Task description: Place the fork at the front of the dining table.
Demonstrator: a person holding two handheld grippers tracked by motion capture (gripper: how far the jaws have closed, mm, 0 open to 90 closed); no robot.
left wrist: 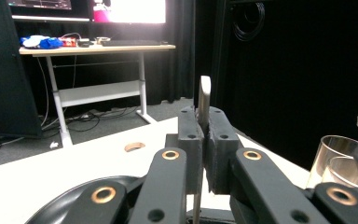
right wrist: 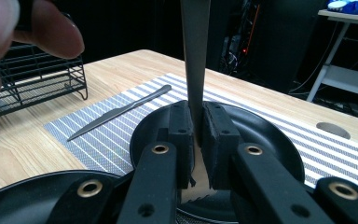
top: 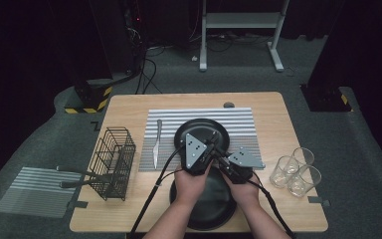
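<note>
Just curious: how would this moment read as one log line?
left gripper: shut on utensil | right gripper: shut on utensil | over black plate

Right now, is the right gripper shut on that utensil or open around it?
Shut. In the right gripper view the right gripper has both pads pressed flat against the thin utensil, which stands upright above the black plate.

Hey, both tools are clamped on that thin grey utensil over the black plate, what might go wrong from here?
1. The left tool and the right tool both pinch the same slim utensil; pulling unevenly might twist it loose, and it would drop onto the black plate below.
2. The three glasses stand close to the right hand; a wide swing could knock them.
</note>
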